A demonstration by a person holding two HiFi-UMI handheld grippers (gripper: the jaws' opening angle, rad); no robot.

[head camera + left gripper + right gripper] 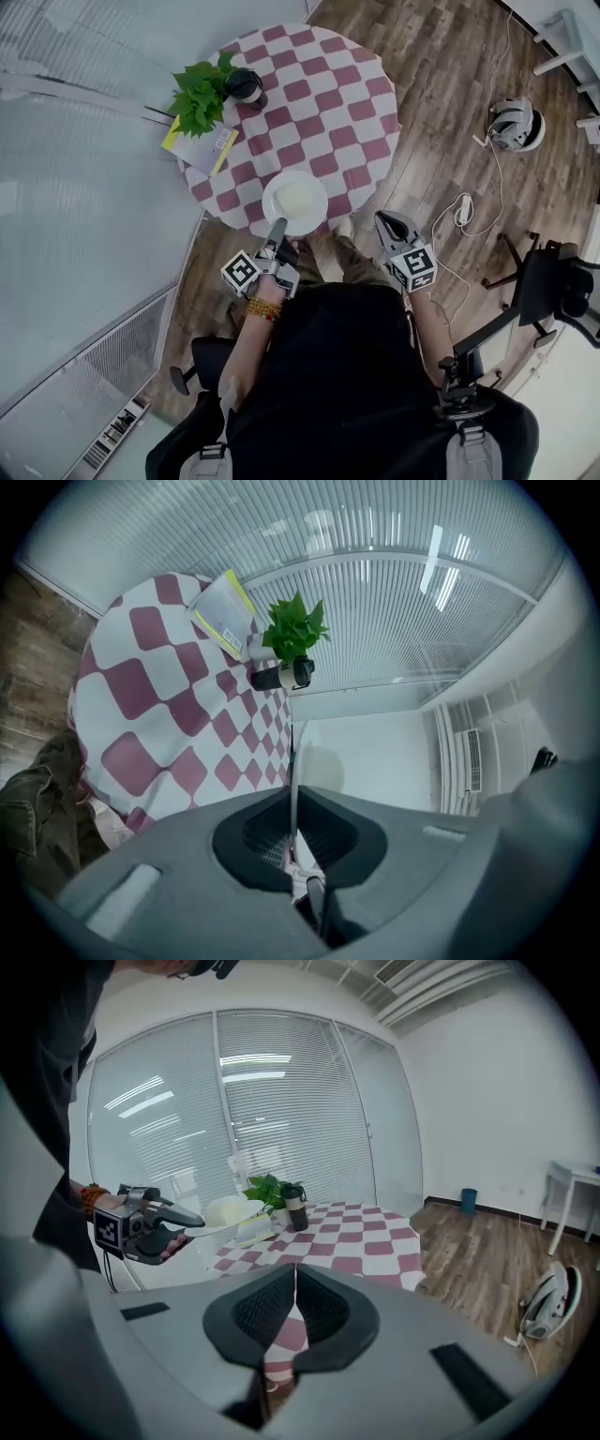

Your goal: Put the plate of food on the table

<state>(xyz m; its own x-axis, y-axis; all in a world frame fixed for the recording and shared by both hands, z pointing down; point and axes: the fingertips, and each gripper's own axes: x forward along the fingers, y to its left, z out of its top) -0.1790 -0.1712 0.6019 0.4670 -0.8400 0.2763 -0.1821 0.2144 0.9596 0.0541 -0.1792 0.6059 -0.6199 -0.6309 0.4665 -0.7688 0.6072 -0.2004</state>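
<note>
A white plate (295,202) with pale food on it hangs over the near edge of the round table (323,103), which has a maroon-and-white checked cloth. My left gripper (278,226) is shut on the plate's near rim. In the left gripper view the rim (293,761) shows as a thin line running between the jaws of the left gripper (292,806). The right gripper view shows the plate (225,1213) held level, off the cloth. My right gripper (387,221) stays shut and empty beside the table, its jaws pressed together (295,1283).
A green potted plant (199,94), a dark tumbler (246,86) and a yellow-edged book (202,145) stand on the table's far left. A glass wall with blinds runs along the left. On the wood floor at right are a white headset (516,124), a cable (464,208) and a black chair (553,281).
</note>
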